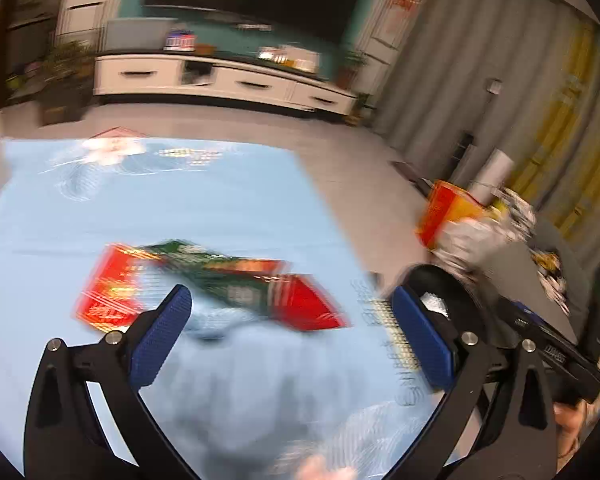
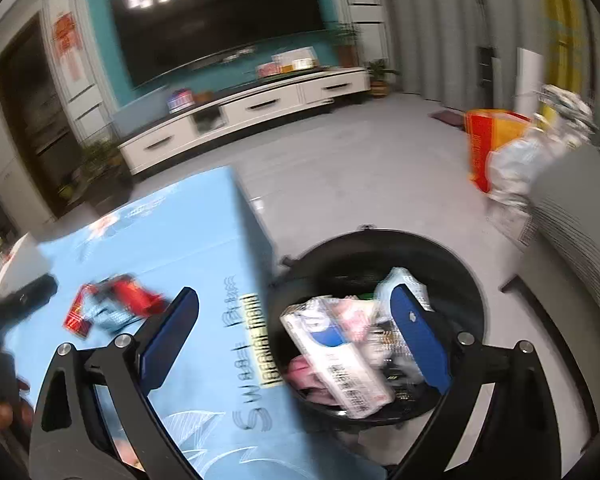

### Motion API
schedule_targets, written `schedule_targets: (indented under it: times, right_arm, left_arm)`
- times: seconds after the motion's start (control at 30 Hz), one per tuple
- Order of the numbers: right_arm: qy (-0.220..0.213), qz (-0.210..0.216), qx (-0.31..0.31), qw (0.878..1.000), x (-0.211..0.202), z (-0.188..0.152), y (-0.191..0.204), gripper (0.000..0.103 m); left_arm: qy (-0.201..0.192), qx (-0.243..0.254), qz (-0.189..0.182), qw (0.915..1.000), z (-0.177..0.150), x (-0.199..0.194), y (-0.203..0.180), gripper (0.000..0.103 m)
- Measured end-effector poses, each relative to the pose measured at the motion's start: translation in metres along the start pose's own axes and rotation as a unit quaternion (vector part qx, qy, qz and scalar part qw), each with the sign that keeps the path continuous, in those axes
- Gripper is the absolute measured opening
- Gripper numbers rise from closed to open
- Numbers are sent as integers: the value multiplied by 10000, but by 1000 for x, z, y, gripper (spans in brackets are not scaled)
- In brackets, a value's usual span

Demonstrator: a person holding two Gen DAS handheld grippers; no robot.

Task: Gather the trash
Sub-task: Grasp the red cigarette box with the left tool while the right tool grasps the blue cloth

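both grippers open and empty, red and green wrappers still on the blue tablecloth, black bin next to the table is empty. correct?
Not quite: the black bin is not empty. The right wrist view shows packaging already in it. The rest holds: left gripper and right gripper are open and empty, and the red and green wrappers lie on the blue tablecloth.

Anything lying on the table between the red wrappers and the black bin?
No. In the right wrist view, only bare blue tablecloth with printed lettering lies between the red wrappers and the black bin beside the table edge.
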State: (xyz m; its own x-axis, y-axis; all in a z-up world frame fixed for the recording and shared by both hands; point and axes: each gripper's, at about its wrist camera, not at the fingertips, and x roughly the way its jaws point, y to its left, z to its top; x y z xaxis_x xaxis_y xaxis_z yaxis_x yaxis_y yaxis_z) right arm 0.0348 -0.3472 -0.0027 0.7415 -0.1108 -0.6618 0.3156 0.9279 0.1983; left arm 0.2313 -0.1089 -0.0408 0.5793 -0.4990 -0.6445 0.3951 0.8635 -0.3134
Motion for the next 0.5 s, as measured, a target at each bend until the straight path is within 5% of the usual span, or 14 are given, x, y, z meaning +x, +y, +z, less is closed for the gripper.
schedule_targets:
  times: [0.13, 0.27, 0.5]
  right_arm:
    - [171, 744, -551, 9956, 10, -5, 47, 95]
    - [562, 1424, -1282, 9799, 30, -17, 104, 95]
    - [1088, 1722, -1988, 9586, 87, -34, 183, 83]
  left_arm:
    - [177, -391, 593, 9973, -2, -3, 66, 100]
    - [721, -522, 809, 9927, -13, 17, 113, 100]
    - [983, -239, 899, 9908, -23, 45, 128, 100]
